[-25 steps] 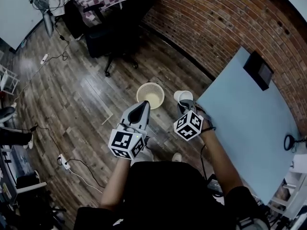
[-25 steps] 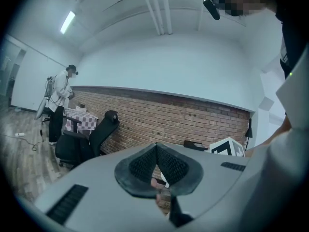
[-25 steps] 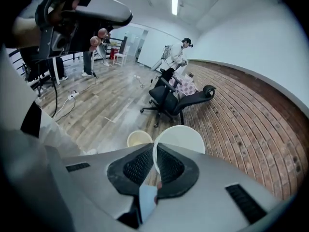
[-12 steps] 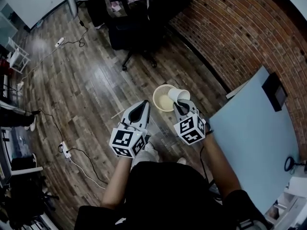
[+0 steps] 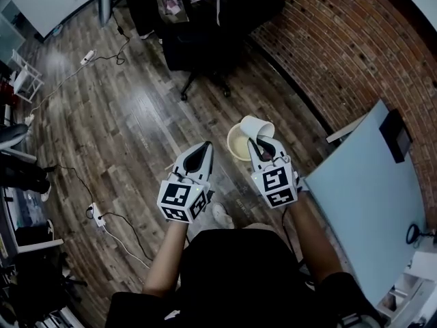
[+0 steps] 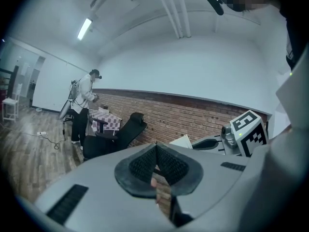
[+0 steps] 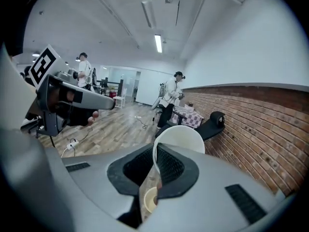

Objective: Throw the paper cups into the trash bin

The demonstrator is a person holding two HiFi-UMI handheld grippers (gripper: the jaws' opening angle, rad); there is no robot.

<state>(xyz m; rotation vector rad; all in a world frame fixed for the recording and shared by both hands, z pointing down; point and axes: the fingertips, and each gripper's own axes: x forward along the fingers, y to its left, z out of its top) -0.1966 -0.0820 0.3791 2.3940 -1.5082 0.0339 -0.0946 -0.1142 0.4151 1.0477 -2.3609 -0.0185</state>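
Note:
A white paper cup [image 5: 257, 127] hangs by its rim in my right gripper [image 5: 263, 142], which is shut on it. The cup overlaps the far right edge of the cream wire trash bin [image 5: 237, 144] on the wooden floor. In the right gripper view the cup [image 7: 179, 138] rises from between the pads, and the bin [image 7: 149, 200] shows through the gap below them. My left gripper [image 5: 204, 147] is held just left of the bin, shut with nothing in it. In the left gripper view its pads [image 6: 145, 164] meet at the tip.
A light blue table [image 5: 369, 190] with a black device [image 5: 396, 135] stands at the right, against a brick wall [image 5: 341, 39]. A black office chair [image 5: 205, 39] is beyond the bin. Cables and a power strip [image 5: 95, 215] lie on the floor at left. People stand far off.
Both grippers have travelled away from the blue table toward the bin. The cup has risen and now sits over the bin's edge rather than beside it.

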